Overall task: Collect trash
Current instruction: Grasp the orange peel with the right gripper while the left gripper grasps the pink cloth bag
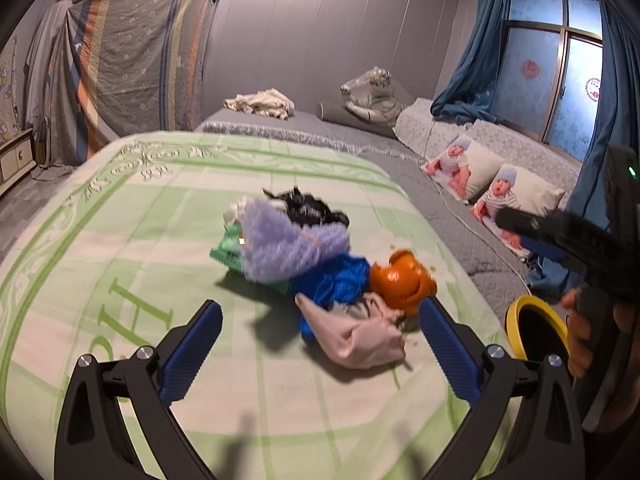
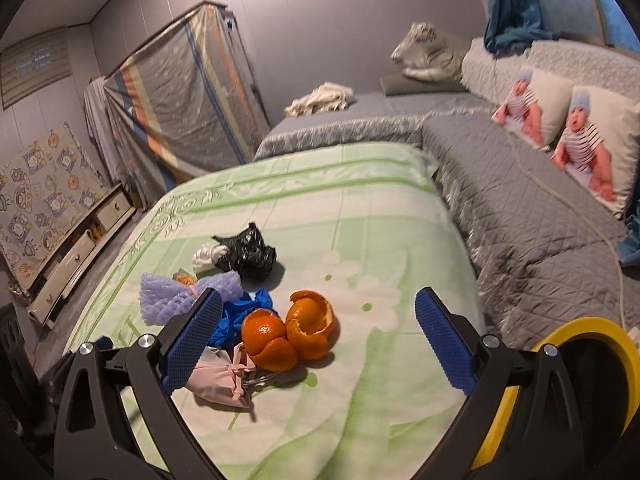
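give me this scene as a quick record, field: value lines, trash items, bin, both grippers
surface: green and white bedspread
trash pile: orange peel, blue glove, pink pouch, purple foam net, black bag, white wad
bin: yellow-rimmed bin, beside the bed on the right
left gripper: open, empty, pointed at the pile
right gripper: open, empty, near the orange peel
collected so far: cannot tell, bin inside is dark

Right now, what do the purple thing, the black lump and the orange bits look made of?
Purple sleeve: soft foam netting, matte, open mesh visible. Black lump: thin plastic film, likely a bag, with glossy crinkles. Orange pieces: citrus peel, shiny dimpled outside, pale pith inside the curled shell.
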Tool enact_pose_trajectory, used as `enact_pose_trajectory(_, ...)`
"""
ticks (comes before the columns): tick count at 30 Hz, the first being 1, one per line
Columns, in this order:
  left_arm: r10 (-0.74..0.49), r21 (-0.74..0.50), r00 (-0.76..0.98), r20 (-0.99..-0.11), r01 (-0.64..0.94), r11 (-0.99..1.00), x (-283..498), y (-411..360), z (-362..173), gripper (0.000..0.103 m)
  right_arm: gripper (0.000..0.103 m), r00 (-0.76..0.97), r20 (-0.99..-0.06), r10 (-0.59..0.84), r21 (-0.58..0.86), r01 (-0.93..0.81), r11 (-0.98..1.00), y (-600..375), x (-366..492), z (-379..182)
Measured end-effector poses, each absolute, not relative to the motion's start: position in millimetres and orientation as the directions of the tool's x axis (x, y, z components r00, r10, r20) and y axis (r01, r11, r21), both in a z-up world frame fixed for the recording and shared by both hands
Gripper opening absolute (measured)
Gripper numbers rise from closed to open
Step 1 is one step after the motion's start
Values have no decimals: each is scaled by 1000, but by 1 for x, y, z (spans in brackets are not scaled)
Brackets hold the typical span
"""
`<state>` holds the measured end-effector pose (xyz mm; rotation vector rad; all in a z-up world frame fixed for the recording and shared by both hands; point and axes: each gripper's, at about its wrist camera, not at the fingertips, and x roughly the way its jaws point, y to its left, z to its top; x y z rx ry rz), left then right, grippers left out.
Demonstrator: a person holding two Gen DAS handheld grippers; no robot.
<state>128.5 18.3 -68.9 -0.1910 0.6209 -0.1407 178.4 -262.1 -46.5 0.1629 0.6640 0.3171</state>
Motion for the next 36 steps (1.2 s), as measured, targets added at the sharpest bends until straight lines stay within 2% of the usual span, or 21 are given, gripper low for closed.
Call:
enact_pose_trajectory(8, -211, -236, 754, -623, 76, 969, 140, 16, -92, 95, 92, 584, -685, 435, 349, -262, 900, -244, 227, -80)
enact_pose_trajectory(14, -220, -254, 727, -650, 65, 965, 149, 15, -101, 95, 91, 518, -740, 430, 353, -245, 903, -234, 249, -96)
enact_pose_trajectory(24, -218, -249, 697, -683, 58, 967, 161, 11, -109, 94, 77, 446, -812, 377, 299, -236, 924, -220, 271, -121)
enact_pose_trajectory(30, -238, -272, 682, -692, 59, 960, 170, 10, -109, 88, 73, 430, -823, 372, 298, -230, 926, -217, 281, -127)
enact_pose_trajectory(33, -230, -261, 667, -709, 55, 964, 178, 6, -111, 79, 69, 424, -827, 370, 295, -232, 927, -217, 284, -130)
enact_pose_trajectory(35, -234, -268, 647, -725, 48, 962, 183, 4, -116, 59, 65, 425, -827, 367, 293, -231, 928, -218, 286, -131)
enact_pose_trajectory(36, -244, -281, 636, -732, 45, 959, 185, 4, -119, 54, 62, 427, -829, 361, 287, -230, 930, -218, 286, -132)
